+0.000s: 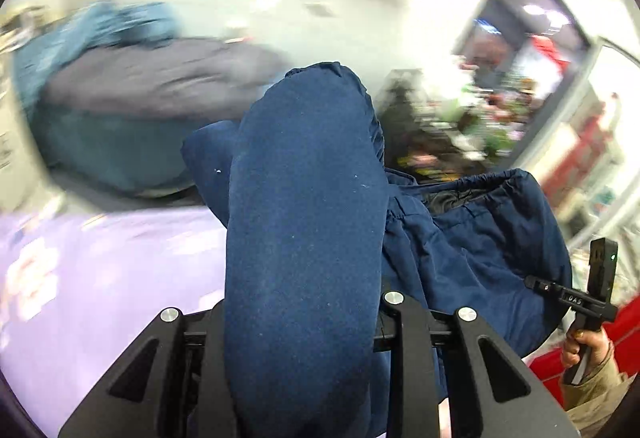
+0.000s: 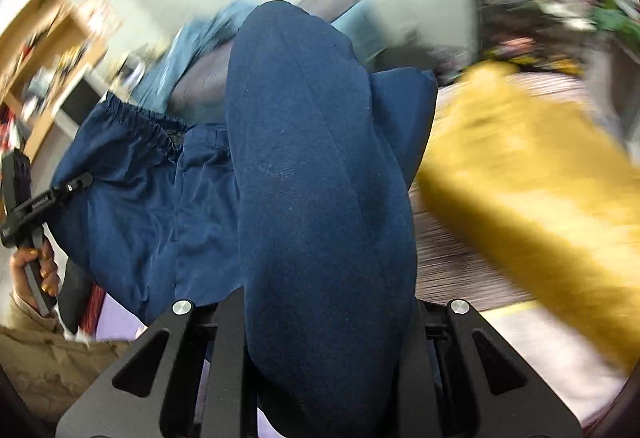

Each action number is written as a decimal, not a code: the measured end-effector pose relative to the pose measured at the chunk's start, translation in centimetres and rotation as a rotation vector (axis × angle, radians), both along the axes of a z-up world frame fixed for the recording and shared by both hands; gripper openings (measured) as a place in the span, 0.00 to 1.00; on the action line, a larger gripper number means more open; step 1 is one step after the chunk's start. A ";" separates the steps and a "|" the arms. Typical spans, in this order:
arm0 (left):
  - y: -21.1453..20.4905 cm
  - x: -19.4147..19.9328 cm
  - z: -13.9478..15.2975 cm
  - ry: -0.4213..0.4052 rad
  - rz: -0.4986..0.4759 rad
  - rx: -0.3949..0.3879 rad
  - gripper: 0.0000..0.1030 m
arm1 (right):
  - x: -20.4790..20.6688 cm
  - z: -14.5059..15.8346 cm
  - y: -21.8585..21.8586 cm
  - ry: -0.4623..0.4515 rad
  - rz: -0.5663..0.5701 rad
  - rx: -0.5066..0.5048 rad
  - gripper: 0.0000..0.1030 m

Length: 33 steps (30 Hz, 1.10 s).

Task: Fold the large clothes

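Through my left wrist camera, my left gripper (image 1: 304, 318) is clamped on a thick bunched fold of the navy blue trousers (image 1: 304, 198); the cloth fills the gap between the black fingers (image 1: 404, 342) and rises up the middle of the view, hiding the tips. The rest of the garment hangs off to the right, its gathered elastic waistband (image 1: 492, 182) open and sagging. At the far right edge I see my other hand (image 1: 584, 346) wrapped around the handle of the right gripper's body (image 1: 588, 294). Behind, blurred, lie a heap of grey and teal clothes (image 1: 132, 90) and a lilac sheet (image 1: 100, 266) below it.

Through my right wrist camera, my right gripper (image 2: 324, 318) is likewise pinched narrow on a fat roll of the same trousers, which stand up between the fingers (image 2: 228, 350) and cover their ends. The waistband (image 2: 140, 118) trails away to the left, toward my left hand (image 2: 38, 270) on the left gripper's handle. To the right is a blurred mustard-yellow cloth (image 2: 540, 178) on a striped surface (image 2: 452, 250). A wooden shelf (image 2: 48, 38) shows at the upper left. The trousers hang stretched between my two tongs.
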<state>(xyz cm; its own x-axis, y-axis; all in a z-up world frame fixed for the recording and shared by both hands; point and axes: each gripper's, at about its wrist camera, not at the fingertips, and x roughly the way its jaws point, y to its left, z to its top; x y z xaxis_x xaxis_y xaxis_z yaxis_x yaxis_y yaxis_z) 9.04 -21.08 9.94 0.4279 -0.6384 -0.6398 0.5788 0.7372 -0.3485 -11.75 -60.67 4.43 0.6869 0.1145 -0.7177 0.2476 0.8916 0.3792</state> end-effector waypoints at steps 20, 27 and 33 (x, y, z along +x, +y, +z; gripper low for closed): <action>-38.2 1.1 -13.9 0.145 -0.360 0.193 0.43 | -25.2 -11.3 -29.7 0.047 -0.759 0.315 0.27; -39.0 3.0 -16.1 0.204 -0.314 0.237 0.57 | -23.4 -12.5 -31.6 0.081 -0.752 0.251 0.42; -40.1 2.6 -16.4 0.081 -0.287 0.365 0.93 | -25.5 -13.7 -30.3 0.081 -0.859 0.359 0.71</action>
